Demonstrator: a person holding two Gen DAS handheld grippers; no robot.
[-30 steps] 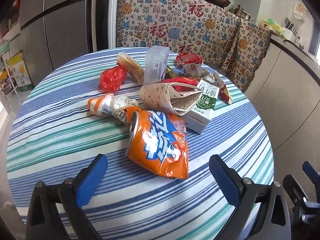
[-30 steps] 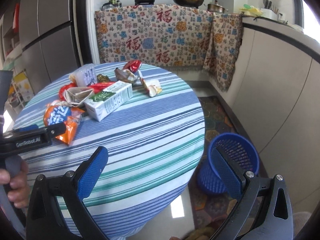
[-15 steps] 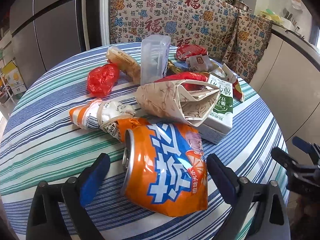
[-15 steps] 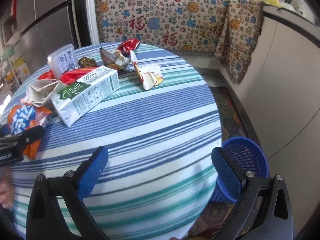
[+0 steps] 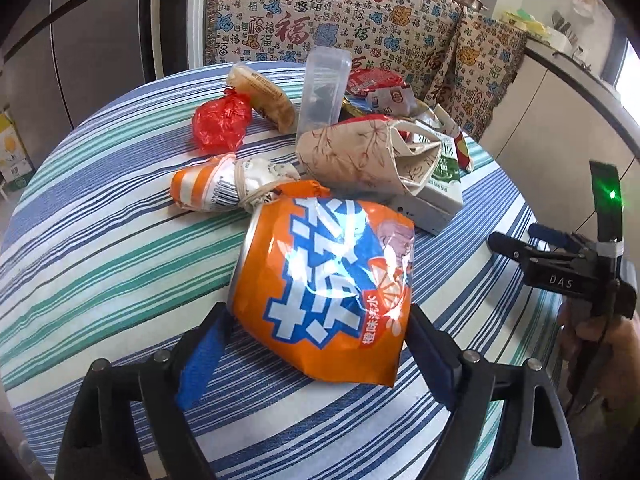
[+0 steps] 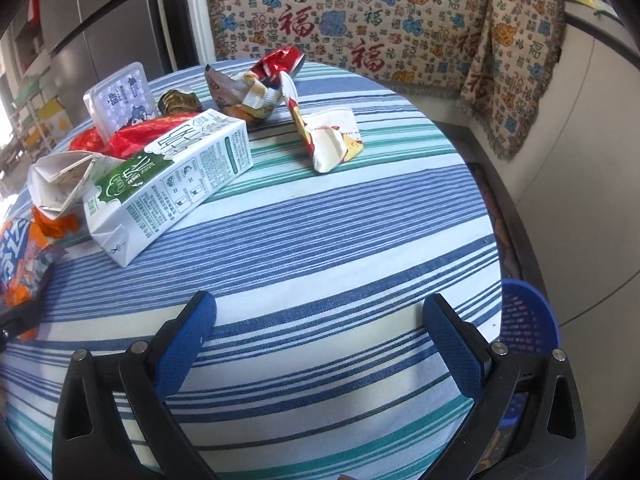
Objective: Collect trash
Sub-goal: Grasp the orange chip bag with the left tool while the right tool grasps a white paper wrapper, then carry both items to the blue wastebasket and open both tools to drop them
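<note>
Here the orange can lies between the spread left gripper, seemingly untouched; right gripper spread.

I see a round table in a striped cloth. Ahead of my left tongs lies an orange can; beyond it a milk carton, paper wrappers and a red bag.
</note>
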